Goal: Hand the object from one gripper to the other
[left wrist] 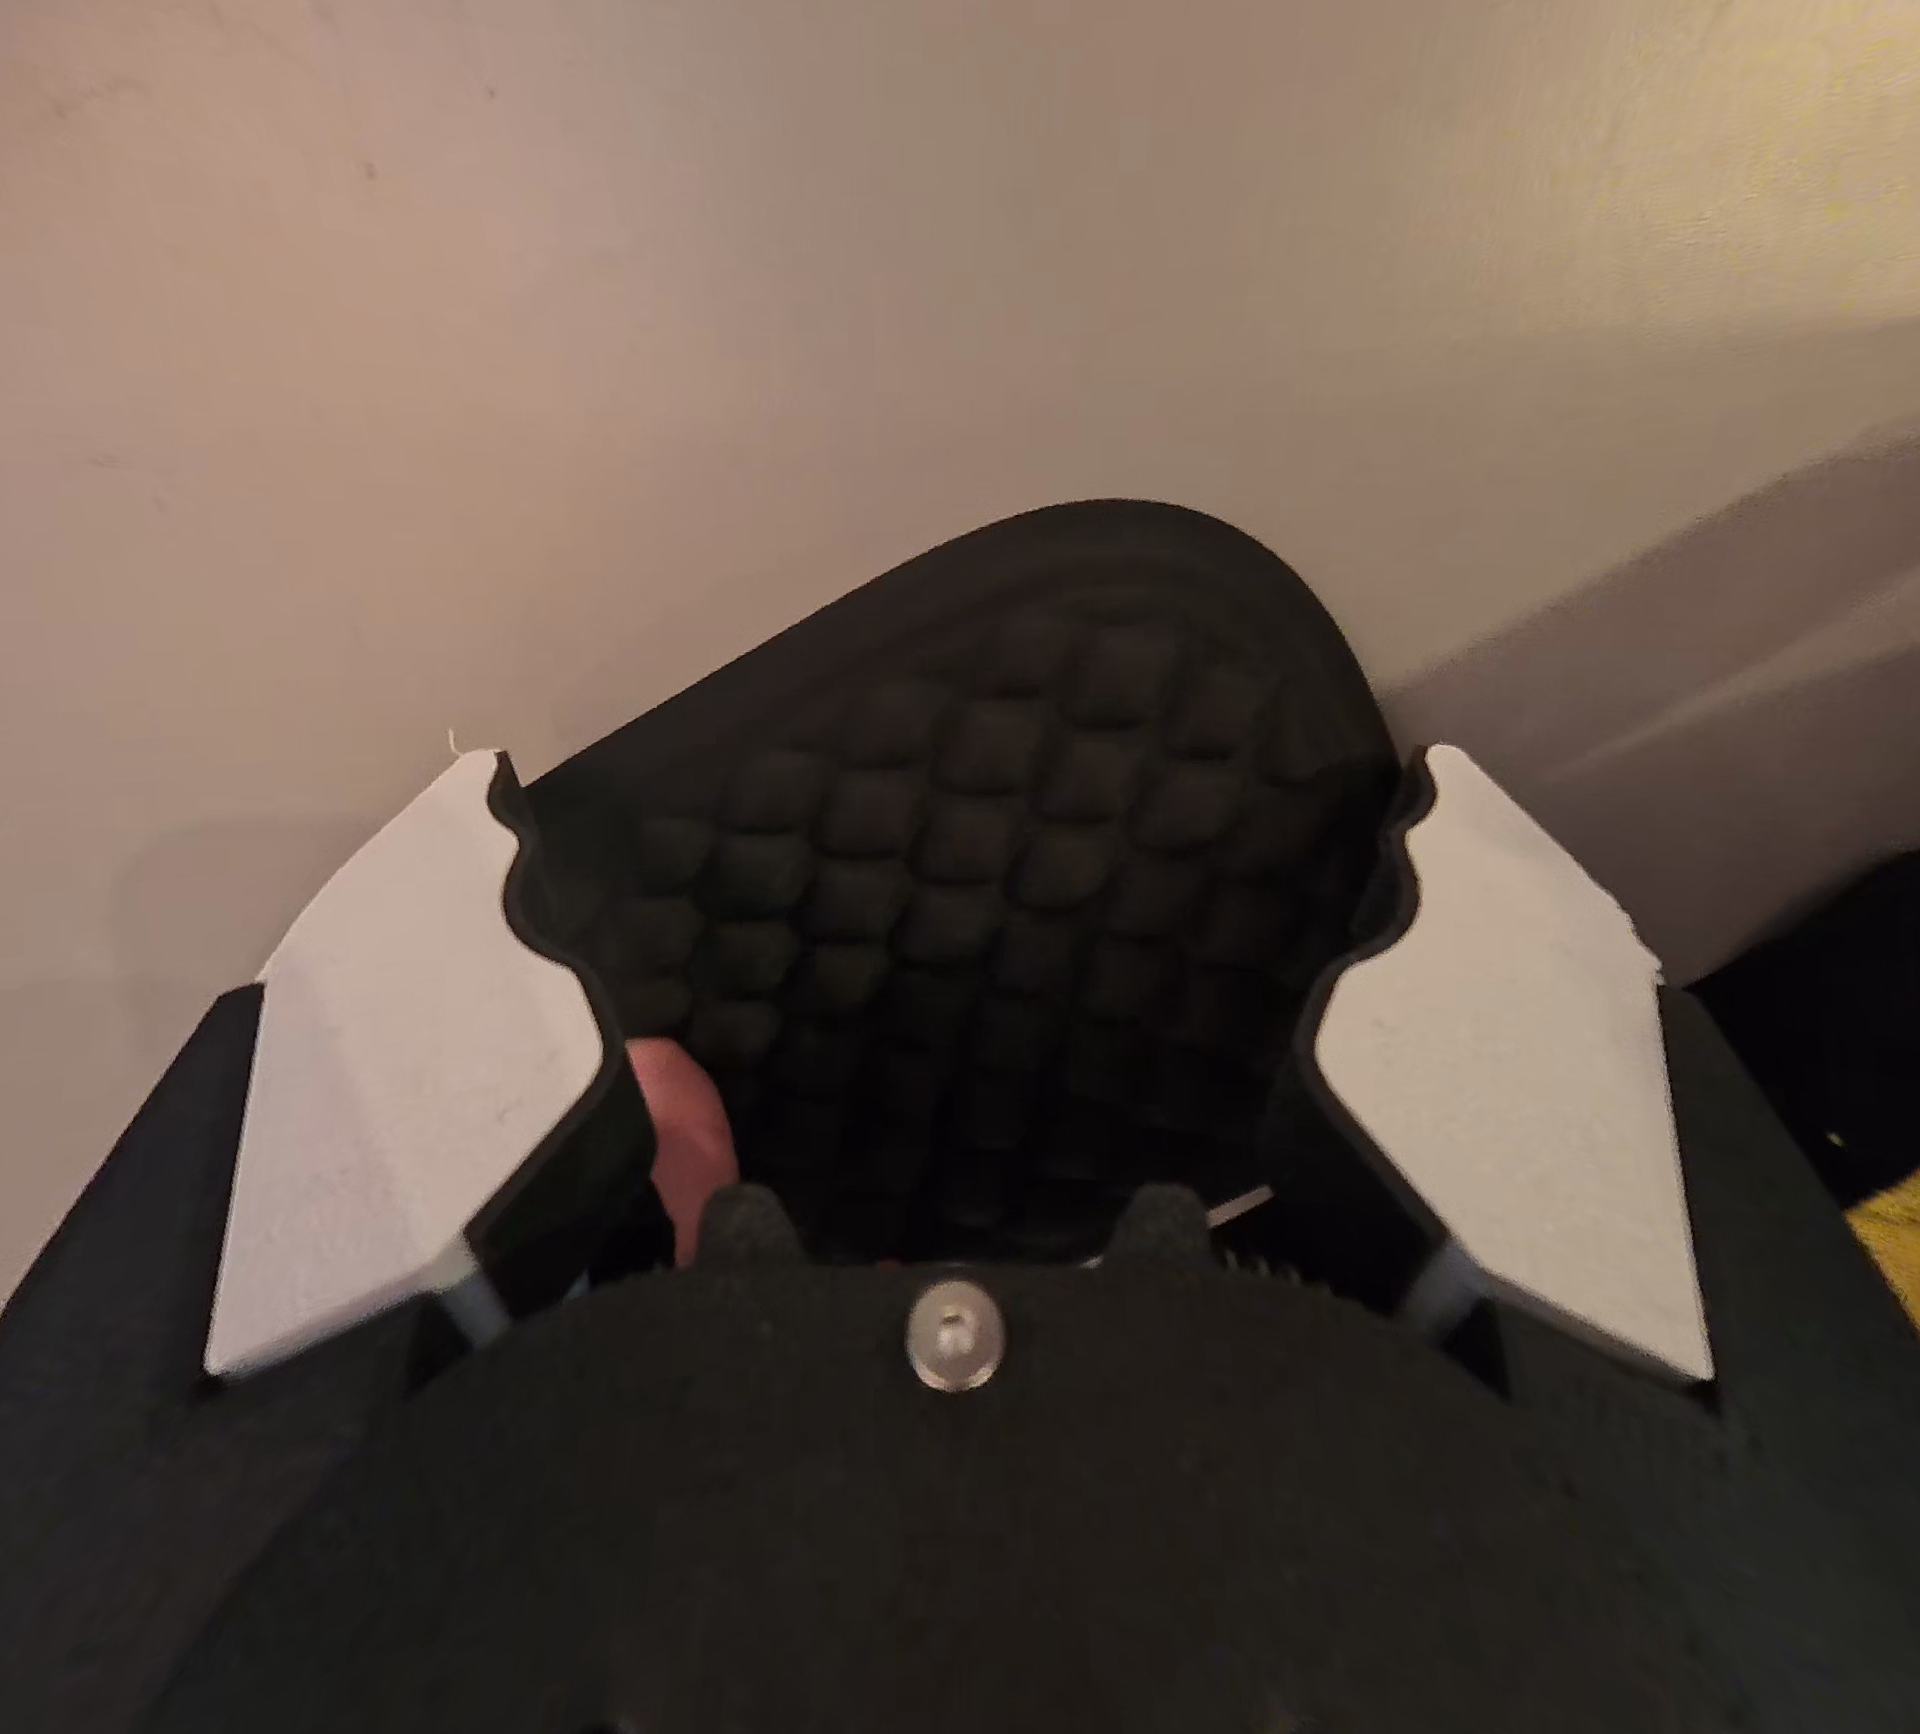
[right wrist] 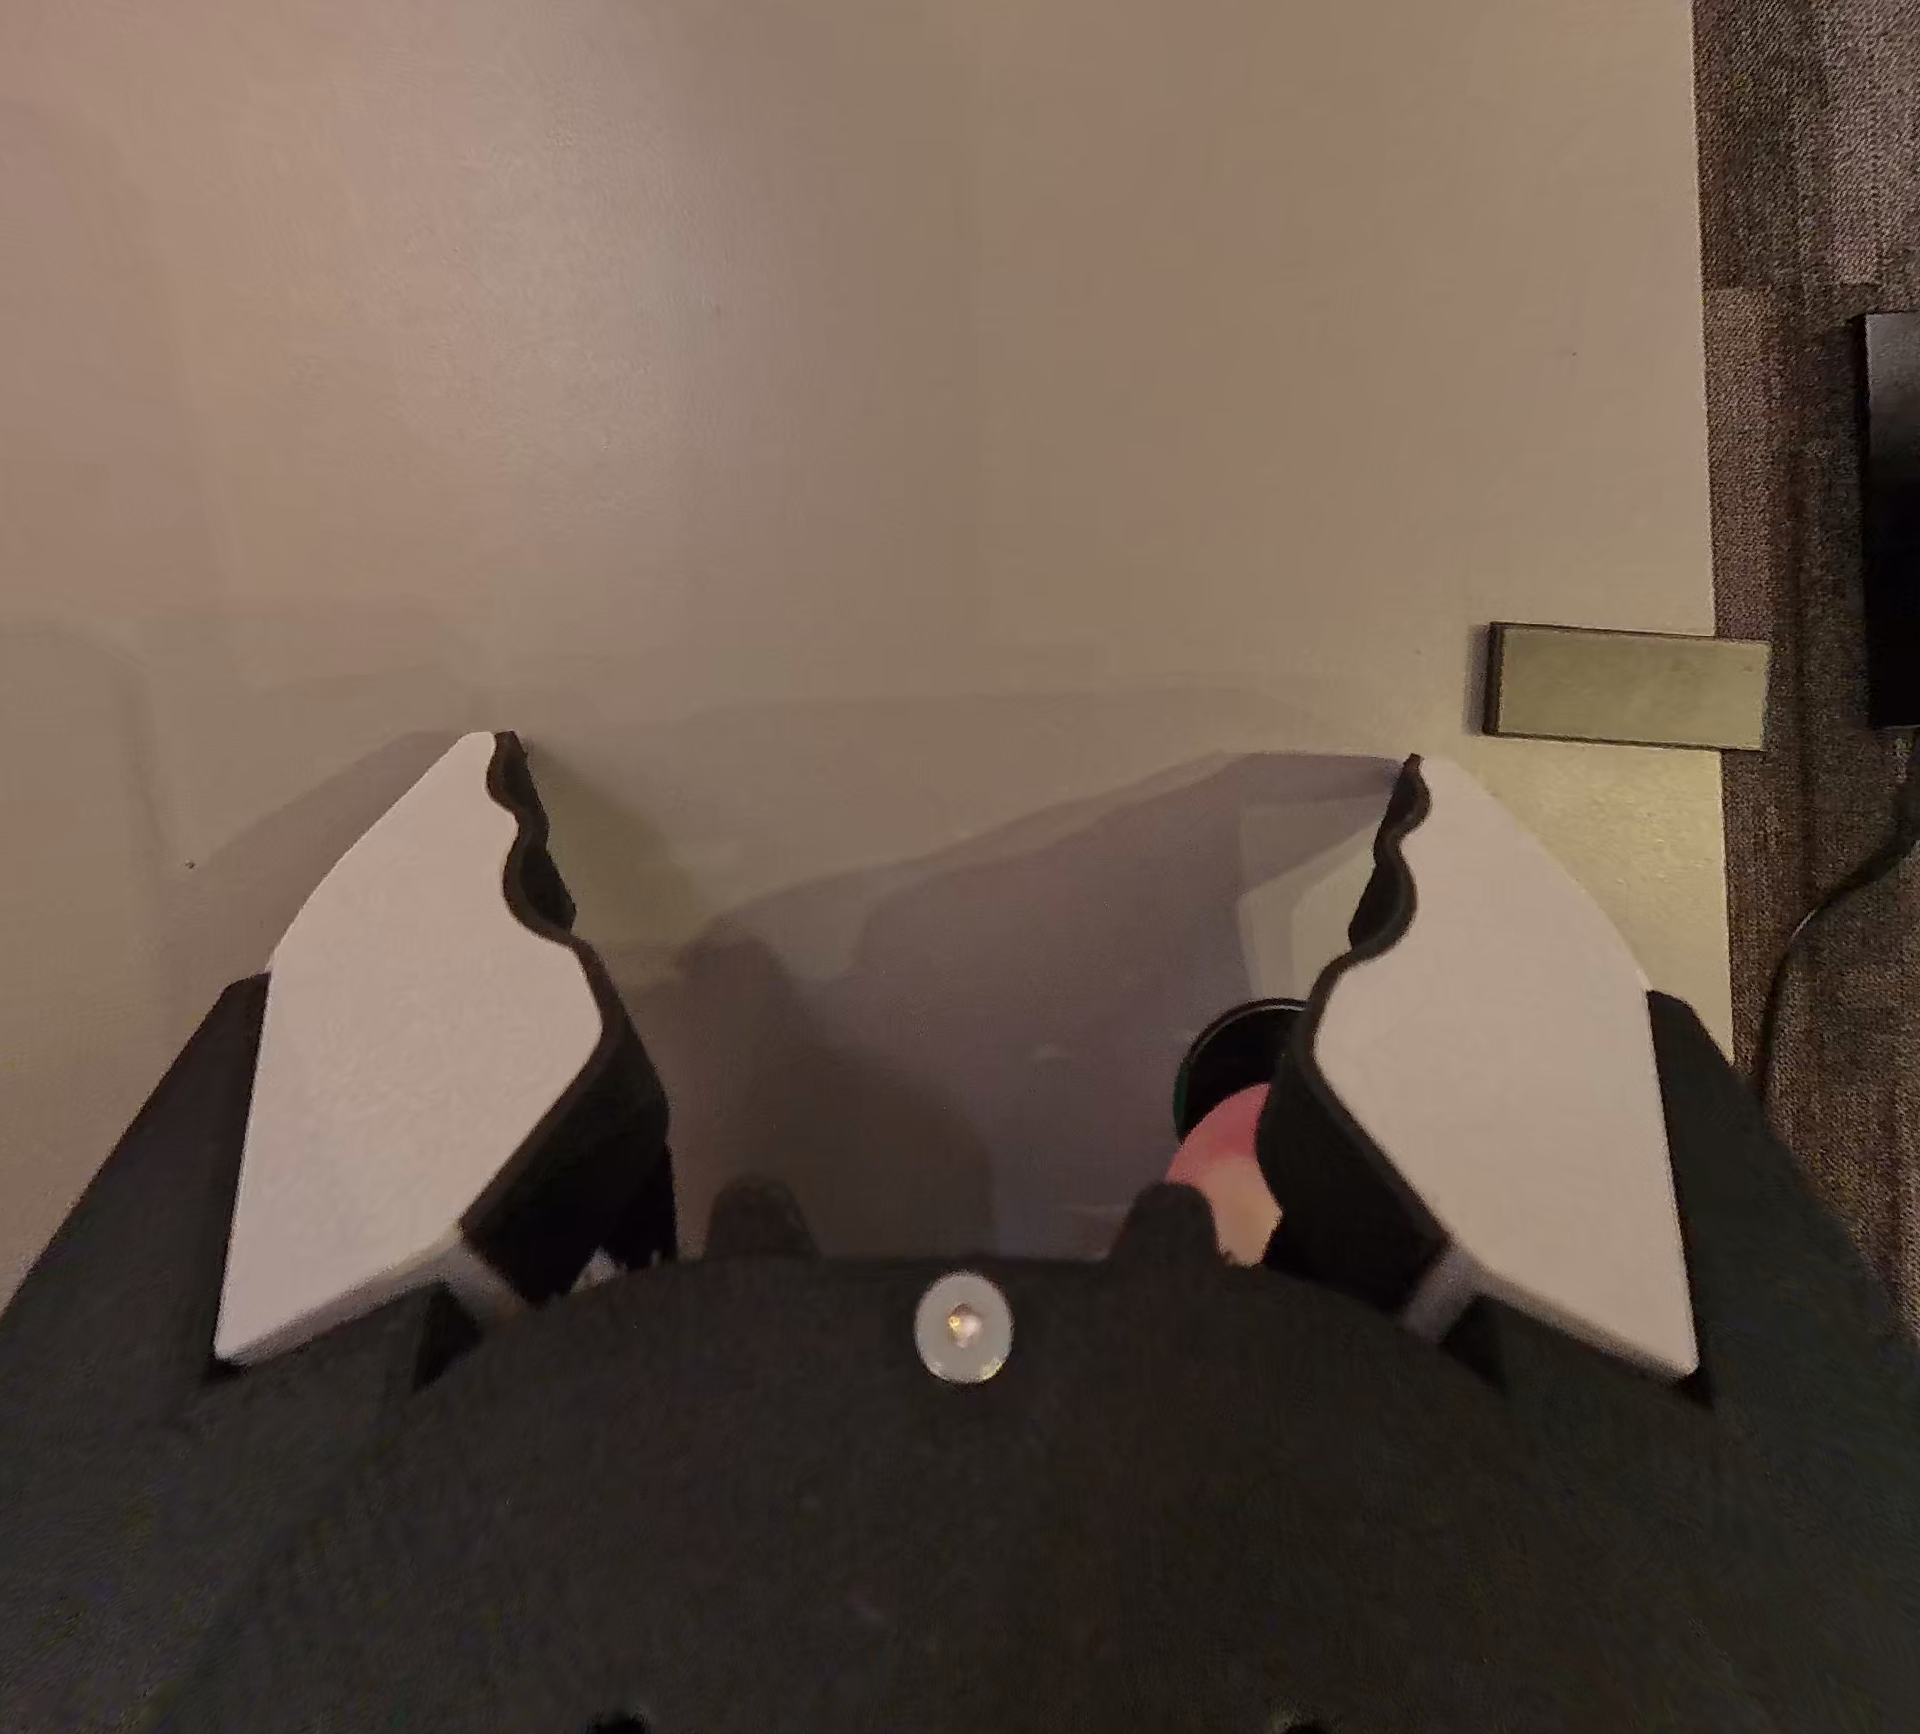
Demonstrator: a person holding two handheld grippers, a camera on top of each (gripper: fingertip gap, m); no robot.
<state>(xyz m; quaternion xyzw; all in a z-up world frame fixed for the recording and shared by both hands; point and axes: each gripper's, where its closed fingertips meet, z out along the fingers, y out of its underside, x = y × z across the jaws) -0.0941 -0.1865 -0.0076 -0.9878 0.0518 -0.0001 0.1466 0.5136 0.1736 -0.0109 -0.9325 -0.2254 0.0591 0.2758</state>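
The left gripper (left wrist: pixel 961 754) has its jaws spread wide, and a black object (left wrist: pixel 997 811) with a quilted, bumpy face and a rounded tip fills the span between them; its edges seem to meet both ribbed black pads (left wrist: pixel 520 853), though real pressure can't be confirmed. It looks like soft moulded foam or rubber. Risk: a wide, shallow hold on a broad flexible pad could let it pivot or sag during the handover. The right gripper (right wrist: pixel 956 754) stands fully open and bare above the smooth pale table (right wrist: pixel 831 282), beside a small flat grey block (right wrist: pixel 1631 685)
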